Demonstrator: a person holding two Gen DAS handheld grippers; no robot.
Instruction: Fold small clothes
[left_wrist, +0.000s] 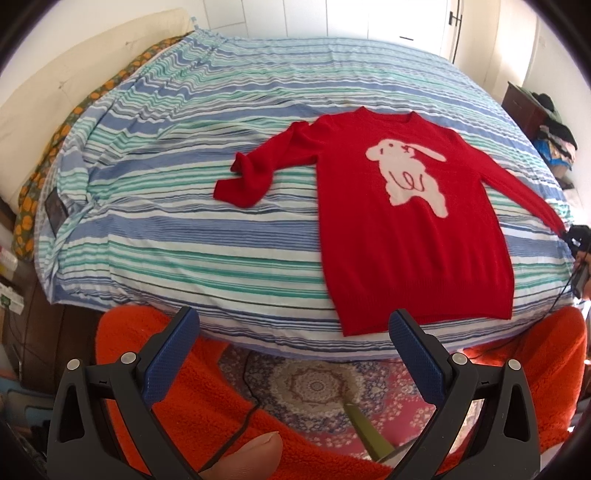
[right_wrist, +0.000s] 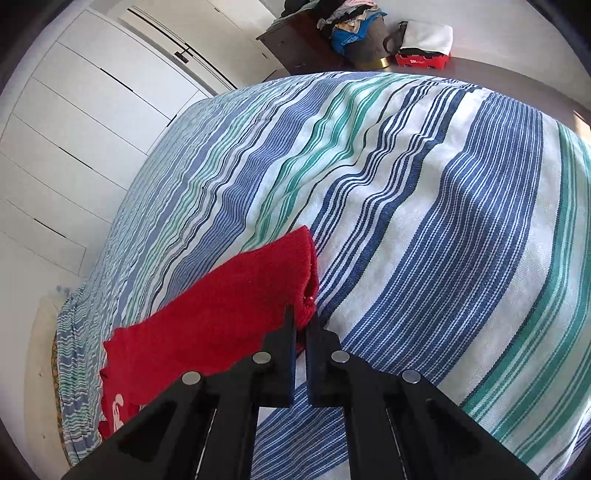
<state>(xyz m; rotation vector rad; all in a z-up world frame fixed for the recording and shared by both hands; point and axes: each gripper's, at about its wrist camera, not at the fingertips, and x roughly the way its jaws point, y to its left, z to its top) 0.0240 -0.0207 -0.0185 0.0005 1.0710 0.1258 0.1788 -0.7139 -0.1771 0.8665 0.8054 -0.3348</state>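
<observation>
Left wrist view first: the left gripper (left_wrist: 293, 328) hangs with its blue-padded fingers (left_wrist: 417, 358) spread wide and nothing between them, over the near edge of the striped bed cover (left_wrist: 184, 236). Ahead of it and slightly to the right, the red sweater (left_wrist: 399, 236) lies flat, front up, with a white rabbit figure (left_wrist: 406, 173) on the chest; no lettering shows on it. Its far-left sleeve is crumpled back on itself, while the other sleeve runs out to the right edge, where the right gripper (left_wrist: 574, 240) meets its cuff. Below the fingers are orange fleece (left_wrist: 192, 387) and a patterned rug (left_wrist: 317, 387).

Right wrist view: the right gripper (right_wrist: 301, 317) is clamped on the cuff of the sweater, pinching its corner just ahead of the tips. Far beyond it, a red crate (right_wrist: 423, 61) carries white print too small to read.
</observation>
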